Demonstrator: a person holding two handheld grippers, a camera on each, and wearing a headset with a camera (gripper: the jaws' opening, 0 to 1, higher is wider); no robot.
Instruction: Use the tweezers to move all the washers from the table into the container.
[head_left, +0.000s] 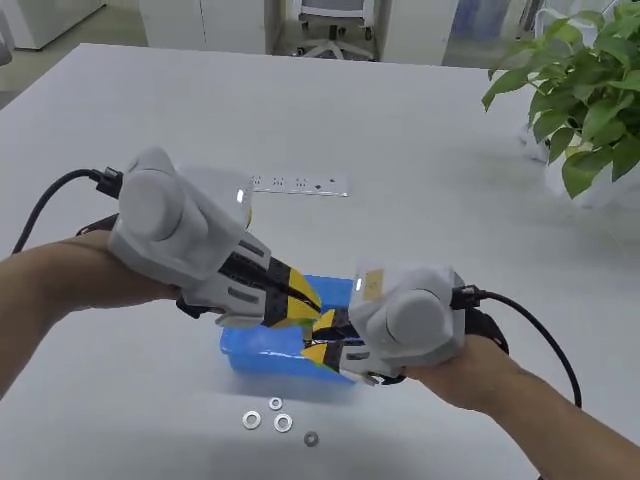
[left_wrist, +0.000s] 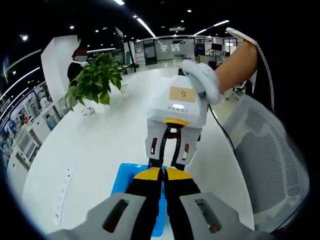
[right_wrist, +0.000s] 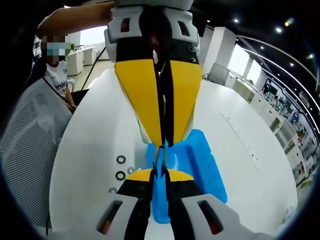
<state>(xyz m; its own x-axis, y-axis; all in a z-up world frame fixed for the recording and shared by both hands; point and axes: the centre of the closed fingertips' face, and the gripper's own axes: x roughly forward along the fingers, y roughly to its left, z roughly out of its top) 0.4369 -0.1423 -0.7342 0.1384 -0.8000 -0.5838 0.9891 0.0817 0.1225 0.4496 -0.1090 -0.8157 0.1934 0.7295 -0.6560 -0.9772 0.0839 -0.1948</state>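
- L hand-held gripper (left_wrist: 163, 173): jaws pressed nearly together. A thin dark sliver sticks out past the tips and reads as the tweezers (right_wrist: 159, 159), so I judge it pinched there.
- R hand-held gripper (right_wrist: 160, 176): tip to tip w/ the L one, jaws drawn in close either side of the same sliver. Can't tell if it truly grips.
- Blue container (head_left: 258, 352): directly under both sets of tips. No washer seen in the part that shows.
- Washers: 4 counted on the bench (head_left: 420, 150), in a loose cluster near the tips on the person's side of the container, e.g. one washer (head_left: 276, 403) closest to its wall.
- Progress, as judged: early. Tweezers seemingly being sorted btwn grippers, and all 4 washers are left to move.
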